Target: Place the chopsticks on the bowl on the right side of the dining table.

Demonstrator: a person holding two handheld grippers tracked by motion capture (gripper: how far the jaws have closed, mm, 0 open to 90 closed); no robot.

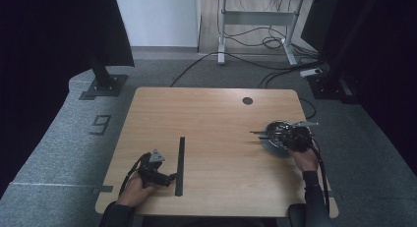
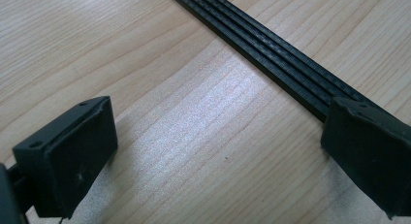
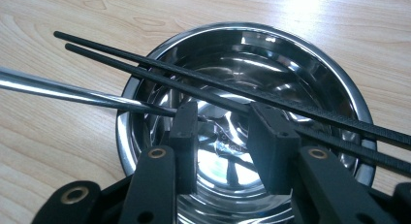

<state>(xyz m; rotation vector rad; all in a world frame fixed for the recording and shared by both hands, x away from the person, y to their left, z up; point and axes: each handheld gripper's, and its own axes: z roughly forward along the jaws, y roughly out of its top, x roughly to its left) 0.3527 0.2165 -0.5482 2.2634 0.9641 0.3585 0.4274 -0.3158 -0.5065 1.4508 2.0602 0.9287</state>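
Right gripper [image 3: 225, 136] above round shiny steel bowl [image 3: 145, 78] at table's right side, jaws parted, gripping nothing. Two black chopsticks [image 3: 160, 71] plus silver one [image 3: 72, 90] span bowl rim, tips pointing table-left. Left gripper [image 2: 213, 151] wide open beside long black ridged strip [image 2: 271, 59].

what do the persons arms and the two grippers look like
Both forearms wear dark long sleeves. The left gripper is black with a grey three-cornered plate on top and a black cable. The right gripper is black too, with a trailing cable; its linkage arms carry brass-coloured rivets and blocky black jaws.
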